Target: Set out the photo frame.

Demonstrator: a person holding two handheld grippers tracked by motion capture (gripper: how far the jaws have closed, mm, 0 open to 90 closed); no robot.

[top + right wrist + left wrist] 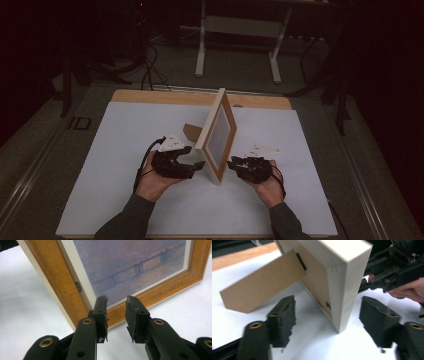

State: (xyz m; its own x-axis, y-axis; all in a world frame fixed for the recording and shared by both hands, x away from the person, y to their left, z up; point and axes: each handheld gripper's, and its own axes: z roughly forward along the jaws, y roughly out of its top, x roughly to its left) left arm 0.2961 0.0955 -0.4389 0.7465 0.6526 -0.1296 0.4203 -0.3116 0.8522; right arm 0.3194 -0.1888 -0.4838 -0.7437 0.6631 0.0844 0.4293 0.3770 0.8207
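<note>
- Wooden picture frame (pixel 218 134) stands upright near the middle of the white table sheet (pixel 125 150), propped by its cardboard back stand (pixel 262 282), with you working a gripper on either side of its near corner.
- Your left gripper (pixel 192 168) is spread wide, its jaws straddling the frame's near edge without pinching it; in the left gripper view the pale side of the frame sits between the two jaws with a gap on both sides.
- Your right gripper (pixel 233 164) is released too, jaws only slightly parted and poised just in front of the lower rail of the frame, apart from the wood as far as the right gripper view shows.
- Nothing grips the frame, so a nudge from either side can tip it; the stand holds it against falling backward only, and a push from the back side can fold it flat onto its face.
- Closing the left jaws on the corner alone may twist the frame about that corner and drag the stand across the sheet.
- Closing the right jaws where they point now risks scraping the glass (pixel 130 265) or slipping off the slanted rail.
- Watch the two grippers' closeness: they can knock each other at that corner.
</note>
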